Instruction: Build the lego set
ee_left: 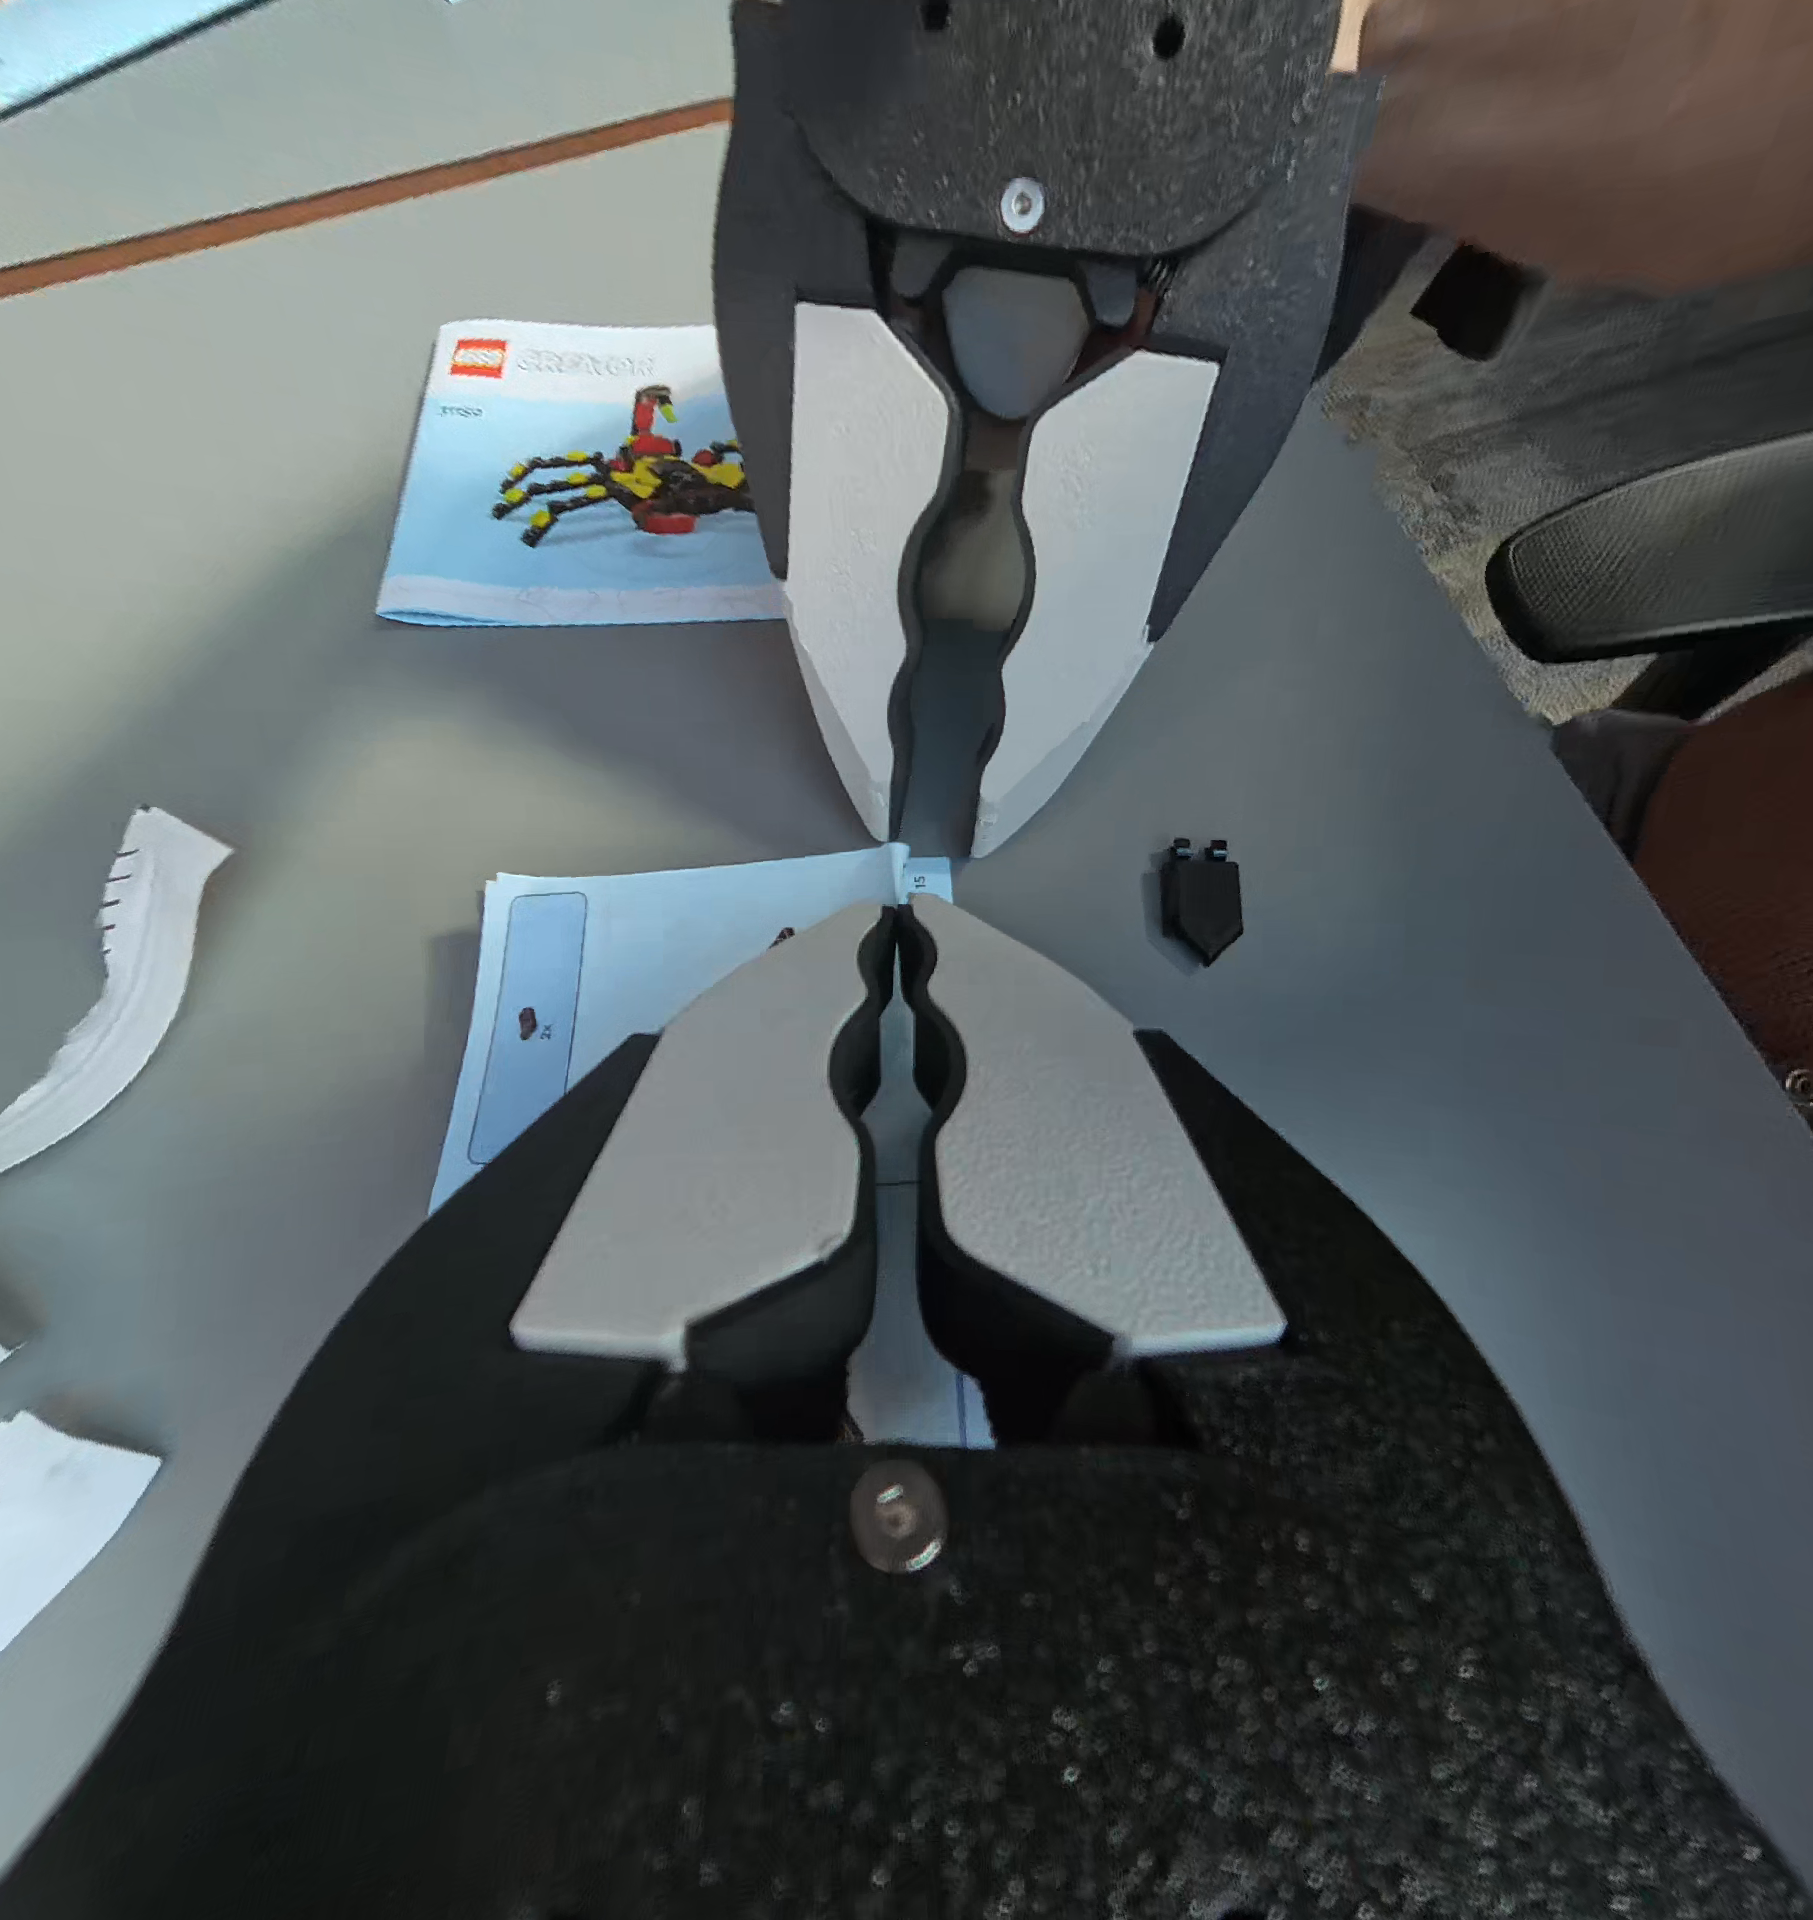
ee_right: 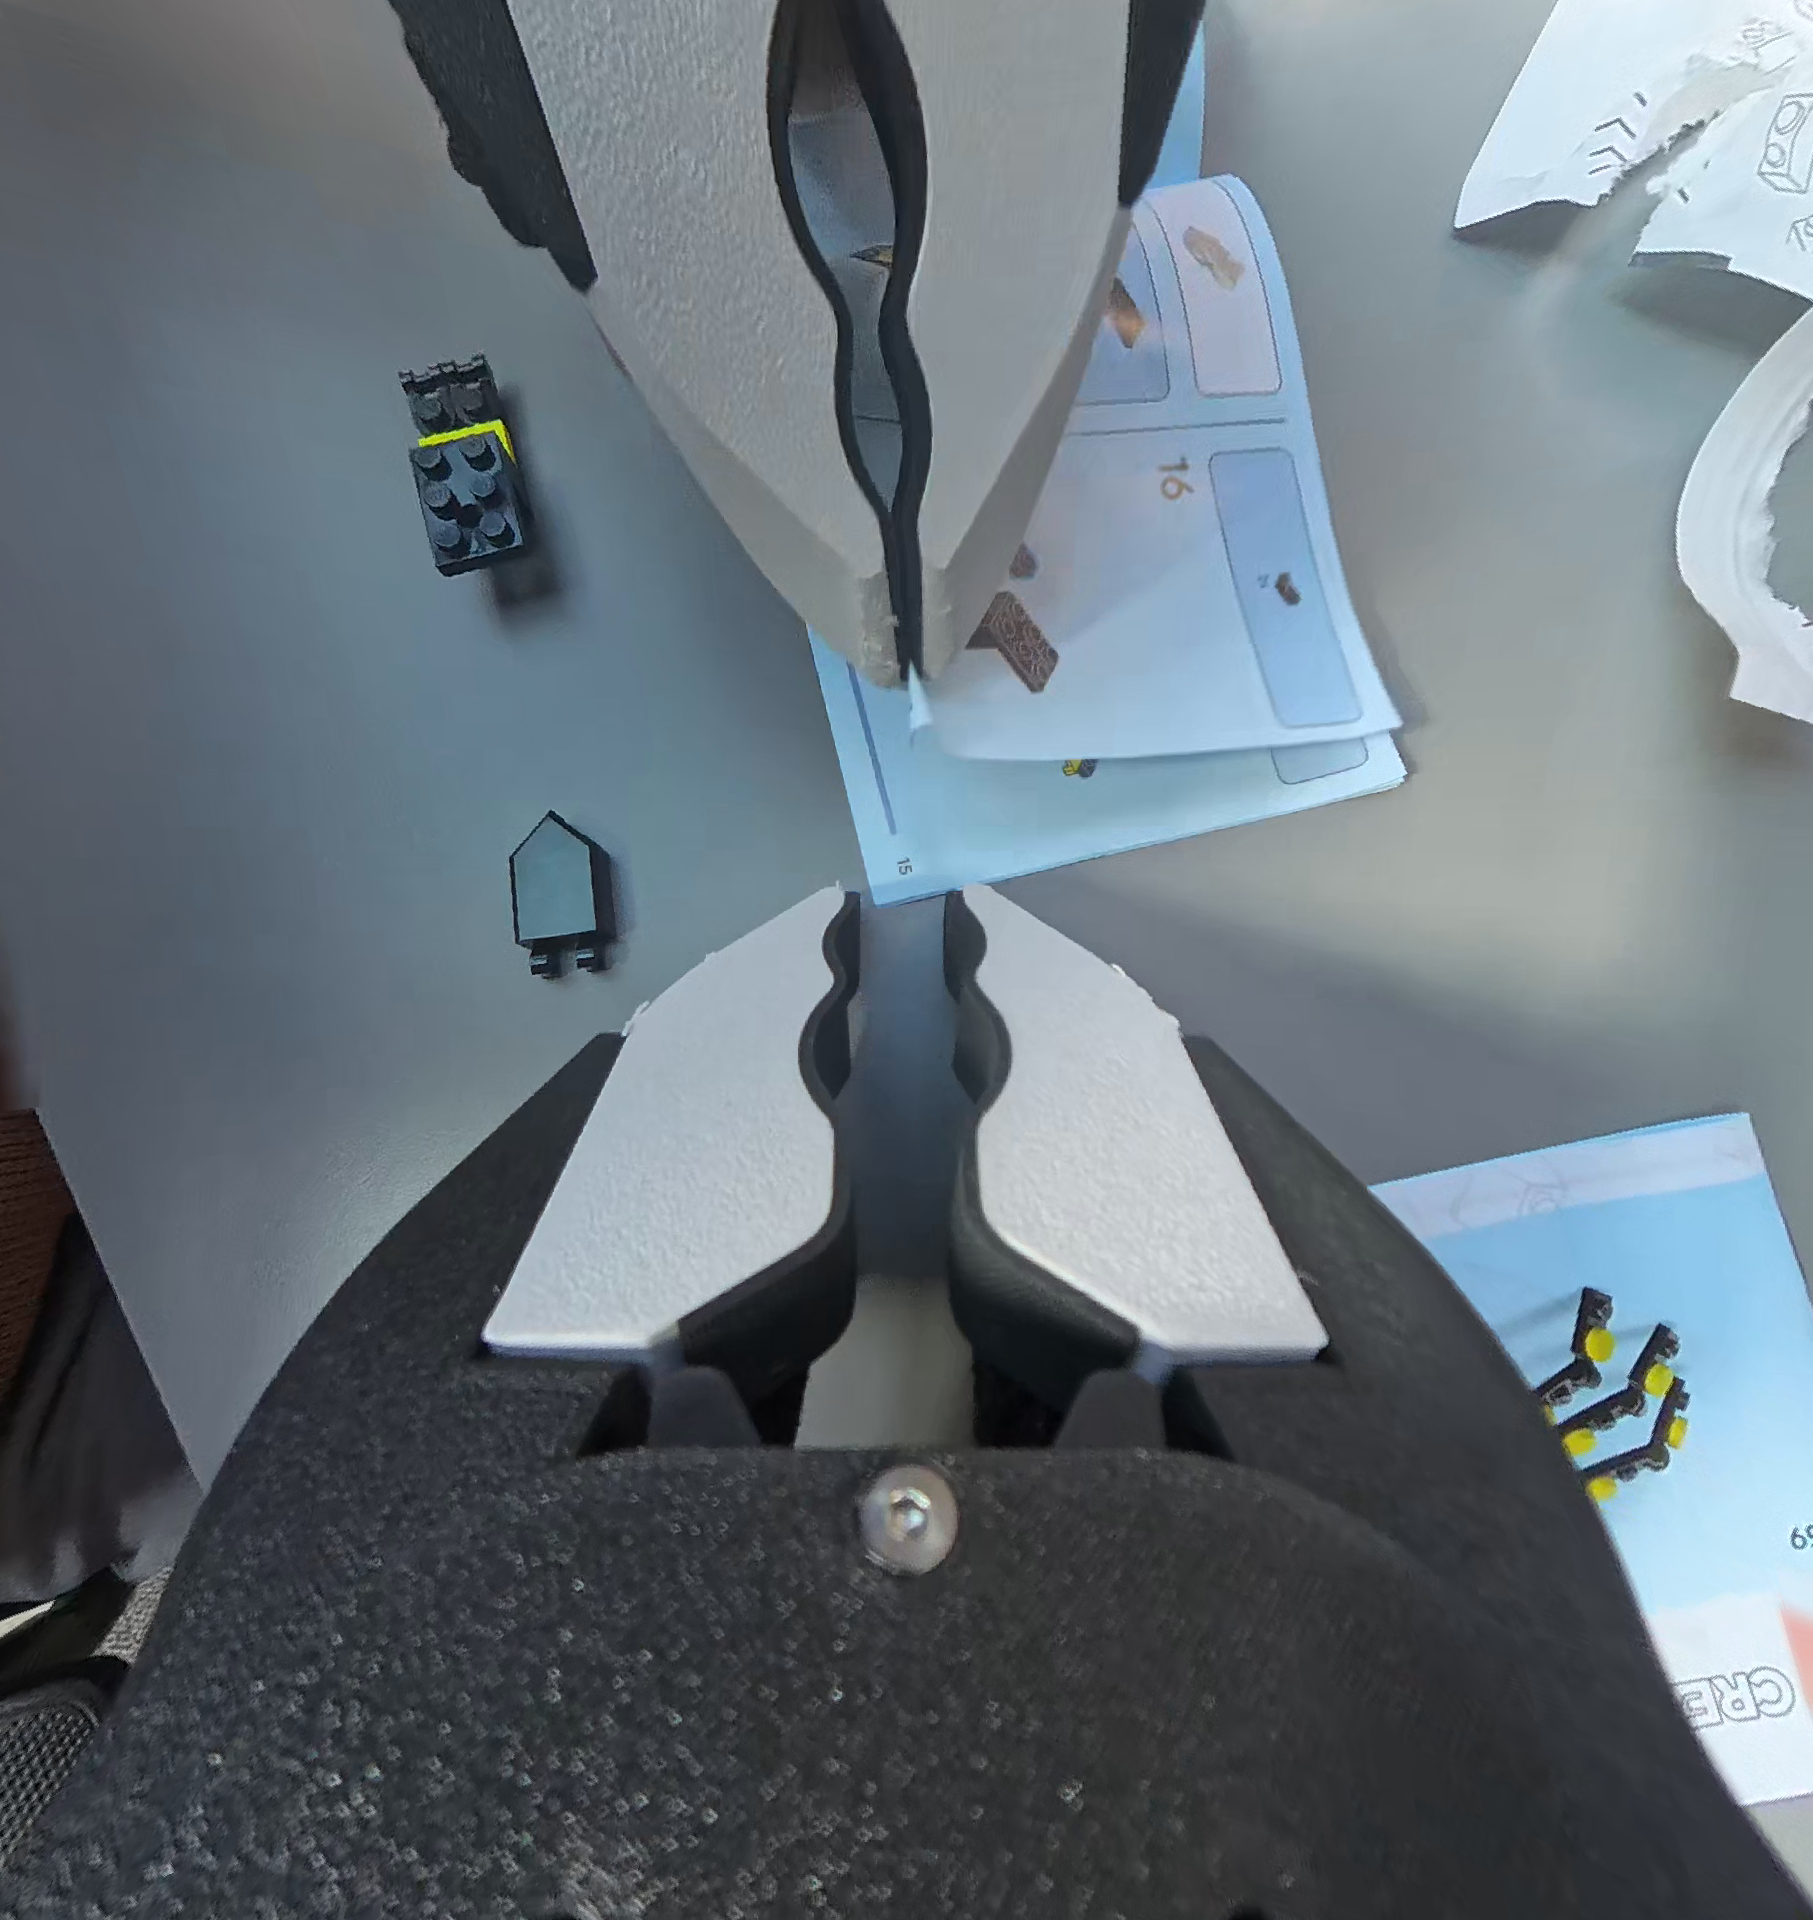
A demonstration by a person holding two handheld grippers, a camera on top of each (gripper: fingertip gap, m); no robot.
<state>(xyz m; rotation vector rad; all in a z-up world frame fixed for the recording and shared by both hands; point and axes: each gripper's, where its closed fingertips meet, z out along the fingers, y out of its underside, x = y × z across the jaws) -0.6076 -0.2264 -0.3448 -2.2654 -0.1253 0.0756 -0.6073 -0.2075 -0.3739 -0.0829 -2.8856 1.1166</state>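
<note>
The open instruction booklet (ee_left: 673, 935) lies on the grey table (ee_left: 1401, 1091). My left gripper (ee_left: 897, 912) is shut on the corner of one of its pages; in the right wrist view (ee_right: 902, 665) that page corner is lifted off the booklet (ee_right: 1193, 623). My right gripper (ee_right: 900, 899) faces it, slightly open and empty, with its tips at the booklet's near corner; it also shows in the left wrist view (ee_left: 933, 836). A black pointed Lego piece (ee_left: 1203, 904) (ee_right: 559, 894) lies beside the grippers. A black brick assembly with a yellow part (ee_right: 466, 488) lies farther off.
A second booklet with a scorpion cover (ee_left: 590, 478) (ee_right: 1608, 1403) lies flat. Torn white paper bags (ee_left: 123, 987) (ee_right: 1764, 520) lie to the side. The table edge runs along the right of the left wrist view, with a chair (ee_left: 1691, 561) beyond. A hand (ee_left: 1608, 125) holds the right gripper. The left gripper's tips are roughly 4 cm from the right gripper's. The right tips stand about 5 cm off the black pointed Lego piece (ee_right: 559, 894). My left wrist view (ee_left: 1198, 879) looks at it from another angle.
</note>
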